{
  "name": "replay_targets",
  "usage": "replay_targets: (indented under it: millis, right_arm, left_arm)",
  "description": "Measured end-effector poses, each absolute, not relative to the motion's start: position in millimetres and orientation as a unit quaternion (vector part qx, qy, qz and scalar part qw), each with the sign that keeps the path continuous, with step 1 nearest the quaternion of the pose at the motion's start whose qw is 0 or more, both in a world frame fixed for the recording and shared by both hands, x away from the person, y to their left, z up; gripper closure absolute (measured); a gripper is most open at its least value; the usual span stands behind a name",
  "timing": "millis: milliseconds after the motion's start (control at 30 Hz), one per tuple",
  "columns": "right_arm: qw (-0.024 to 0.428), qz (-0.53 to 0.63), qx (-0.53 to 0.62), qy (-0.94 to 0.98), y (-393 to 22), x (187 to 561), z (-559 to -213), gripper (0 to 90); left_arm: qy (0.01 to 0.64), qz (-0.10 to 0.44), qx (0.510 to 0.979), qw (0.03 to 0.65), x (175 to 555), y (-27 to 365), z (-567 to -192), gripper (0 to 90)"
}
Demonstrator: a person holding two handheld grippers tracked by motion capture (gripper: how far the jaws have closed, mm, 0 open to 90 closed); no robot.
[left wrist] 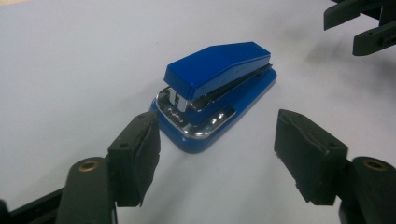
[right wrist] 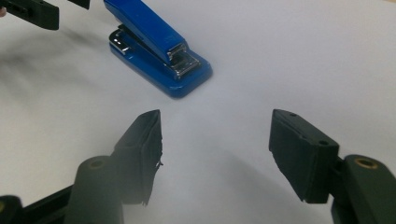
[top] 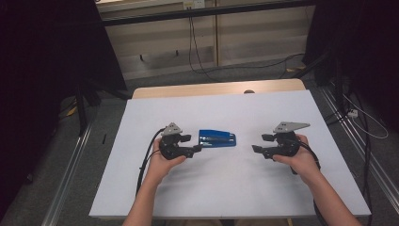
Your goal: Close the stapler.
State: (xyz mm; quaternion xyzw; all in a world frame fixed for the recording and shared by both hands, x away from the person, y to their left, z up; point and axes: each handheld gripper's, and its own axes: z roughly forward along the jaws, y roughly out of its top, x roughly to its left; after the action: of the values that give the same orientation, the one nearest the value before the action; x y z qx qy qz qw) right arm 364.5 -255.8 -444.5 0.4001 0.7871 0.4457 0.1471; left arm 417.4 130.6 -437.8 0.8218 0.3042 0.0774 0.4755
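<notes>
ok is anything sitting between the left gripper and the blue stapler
Nothing visible. The left gripper stands open with only bare white tabletop between its jaws and the blue stapler just ahead.

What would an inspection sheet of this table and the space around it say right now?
Surface: white table top, a wooden strip at its far edge.
Job's things: blue stapler lying shut between the grippers, apart from both.
Clutter: nothing seen.
Grippers: left gripper open, just short of the stapler's end; right gripper open, farther off; nothing between either pair of jaws.
Cables: black cable trailing from the left gripper; more cables on the floor beyond.
Surroundings: grey floor, metal rails, dark curtains.
</notes>
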Motion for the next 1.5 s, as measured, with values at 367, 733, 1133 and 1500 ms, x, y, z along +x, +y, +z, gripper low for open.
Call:
replay_targets:
  millis: [367, 733, 1133, 1500]
  right_arm:
    - [0.144, 0.450, 0.388, 0.791, -255, 341, -446, 24.0]
    - [0.148, 0.451, 0.388, 0.790, -259, 324, -449, 20.0]
    - [0.146, 0.457, 0.383, 0.789, -263, 307, -449, 18.4]
    - [0.151, 0.454, 0.383, 0.791, -270, 294, -452, 17.7]
  left_arm:
    - [0.322, 0.088, 0.815, 0.474, 402, 153, -433, 16.8]
    - [0.315, 0.091, 0.815, 0.477, 389, 174, -432, 10.8]
    - [0.314, 0.102, 0.815, 0.476, 374, 188, -430, 9.3]
    - [0.319, 0.100, 0.814, 0.475, 365, 205, -434, 8.4]
